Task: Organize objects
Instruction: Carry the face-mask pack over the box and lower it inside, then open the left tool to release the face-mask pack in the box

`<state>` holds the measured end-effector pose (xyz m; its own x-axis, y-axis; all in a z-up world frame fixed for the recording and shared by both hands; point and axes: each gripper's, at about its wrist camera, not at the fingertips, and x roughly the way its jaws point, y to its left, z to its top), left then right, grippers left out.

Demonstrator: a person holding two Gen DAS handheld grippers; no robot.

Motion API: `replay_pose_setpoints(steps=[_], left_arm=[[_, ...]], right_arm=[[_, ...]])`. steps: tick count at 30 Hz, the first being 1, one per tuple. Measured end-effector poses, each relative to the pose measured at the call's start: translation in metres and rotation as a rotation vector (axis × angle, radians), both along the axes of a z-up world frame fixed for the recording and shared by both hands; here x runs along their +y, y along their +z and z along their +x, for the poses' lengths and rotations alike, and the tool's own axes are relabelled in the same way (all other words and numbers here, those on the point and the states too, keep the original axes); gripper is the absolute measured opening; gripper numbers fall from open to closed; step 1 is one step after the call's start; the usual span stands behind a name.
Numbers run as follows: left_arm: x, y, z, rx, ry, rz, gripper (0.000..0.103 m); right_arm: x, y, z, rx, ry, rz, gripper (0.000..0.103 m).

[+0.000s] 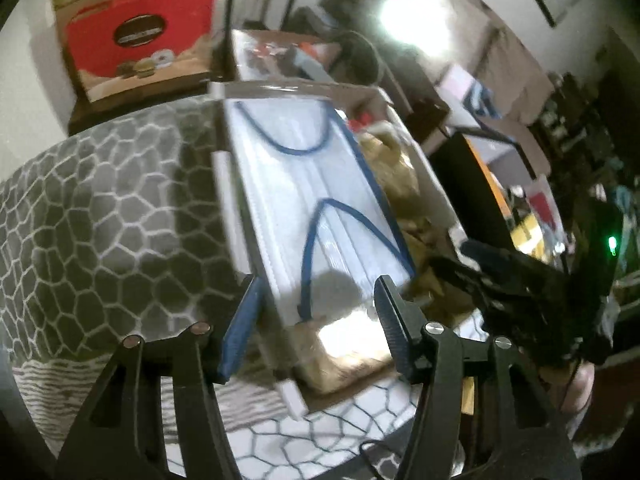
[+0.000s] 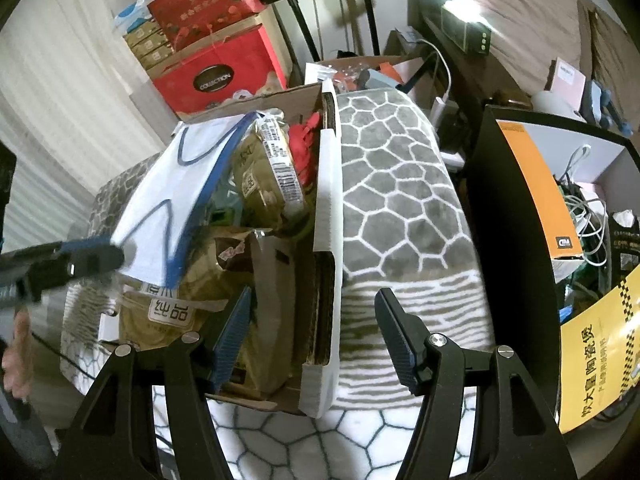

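A clear pack of white face masks with blue ear loops [image 1: 316, 200] lies tilted over an open cardboard box [image 2: 320, 248] full of food bags. My left gripper [image 1: 316, 312] is open, its fingers either side of the pack's near end; from the right wrist view it [image 2: 116, 256] touches the pack [image 2: 176, 200] at its lower left edge. My right gripper [image 2: 312, 332] is open and empty, straddling the box's near right wall. It shows in the left wrist view [image 1: 452, 260] at the right of the box.
The box sits on a grey and white honeycomb-pattern blanket [image 2: 400, 200]. Red gift boxes [image 2: 216, 72] are stacked behind. A black shelf unit [image 2: 516, 208] with an orange box and cables stands at the right. A second open box [image 2: 360, 72] lies beyond.
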<state>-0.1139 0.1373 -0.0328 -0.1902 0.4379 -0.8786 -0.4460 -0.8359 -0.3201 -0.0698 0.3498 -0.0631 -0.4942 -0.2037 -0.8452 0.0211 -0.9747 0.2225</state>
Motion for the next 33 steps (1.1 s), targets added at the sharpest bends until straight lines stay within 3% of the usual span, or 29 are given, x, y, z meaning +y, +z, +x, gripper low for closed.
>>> replay_pose_setpoints(steps=[5,9,17,22,25,30,33], left_arm=[[0.005,0.003,0.005,0.059,0.013,-0.049,0.054],[-0.013,0.009,-0.005,0.066,0.066,-0.012,0.059],[-0.033,-0.004,-0.026,0.072,0.136,-0.039,0.062],[-0.033,-0.015,-0.026,0.054,0.135,-0.002,0.062],[-0.031,-0.014,-0.028,0.063,0.141,0.021,0.061],[-0.035,-0.01,-0.036,0.047,0.173,0.059,0.062],[-0.04,-0.004,-0.041,0.061,0.192,0.061,0.069]], right_arm=[[0.0,0.0,0.0,-0.001,0.002,0.001,0.065],[0.002,0.002,0.0,0.006,0.002,0.002,0.065],[0.008,0.003,-0.005,0.009,-0.016,0.002,0.065],[0.007,0.0,-0.01,0.003,-0.006,0.002,0.064],[0.01,0.0,-0.013,0.0,-0.013,-0.024,0.056],[0.02,0.009,-0.015,0.017,-0.045,-0.047,0.056],[0.024,0.014,-0.009,0.027,-0.058,-0.046,0.056]])
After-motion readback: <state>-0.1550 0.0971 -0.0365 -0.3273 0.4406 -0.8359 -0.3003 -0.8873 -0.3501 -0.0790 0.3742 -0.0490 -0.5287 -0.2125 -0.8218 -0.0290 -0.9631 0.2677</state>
